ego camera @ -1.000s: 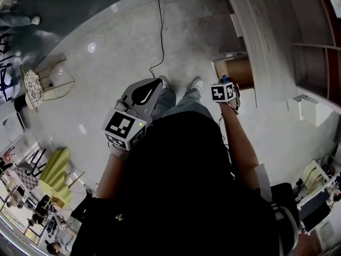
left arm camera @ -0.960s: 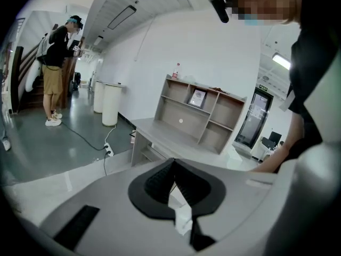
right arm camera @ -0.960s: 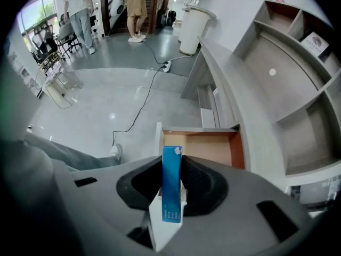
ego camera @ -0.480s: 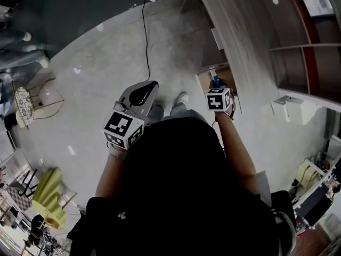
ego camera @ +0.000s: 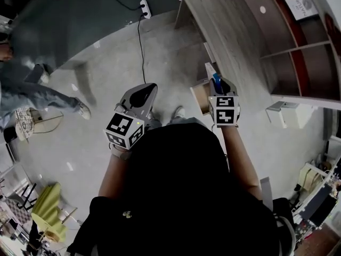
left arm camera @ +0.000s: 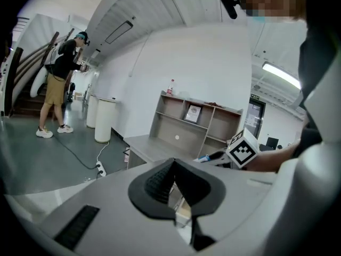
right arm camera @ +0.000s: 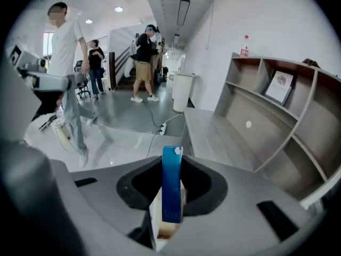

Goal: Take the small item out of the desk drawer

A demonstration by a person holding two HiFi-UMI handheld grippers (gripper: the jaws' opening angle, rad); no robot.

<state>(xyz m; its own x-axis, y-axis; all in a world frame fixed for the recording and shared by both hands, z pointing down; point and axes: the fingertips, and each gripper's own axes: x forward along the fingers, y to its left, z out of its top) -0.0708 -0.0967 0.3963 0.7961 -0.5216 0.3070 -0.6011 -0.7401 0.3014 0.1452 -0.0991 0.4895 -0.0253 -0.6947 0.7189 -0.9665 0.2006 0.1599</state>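
A small blue box (right arm camera: pixel 172 183) stands upright between the jaws of my right gripper (right arm camera: pixel 171 161), which is shut on it. In the head view the right gripper (ego camera: pixel 217 80) holds the blue box (ego camera: pixel 216 82) above the open wooden drawer (ego camera: pixel 201 98), beside the edge of the grey desk (ego camera: pixel 234 41). My left gripper (ego camera: pixel 150 88) hovers over the floor to the left with its pads together and nothing in them. In the left gripper view the left gripper (left arm camera: pixel 173 165) points toward the desk, and the right gripper's marker cube (left arm camera: pixel 242 149) shows beyond it.
A shelf unit (ego camera: pixel 298 47) stands on the far side of the desk. A power strip (ego camera: pixel 143 5) and its cable lie on the floor ahead. People stand at the left (ego camera: pixel 37 92) and in the hall (right arm camera: pixel 143 63). A white bin (right arm camera: pixel 181 92) is by the wall.
My right gripper has lifted the blue box up from the drawer to the desk edge. The head view has swung toward the desk. The left gripper has stayed shut.
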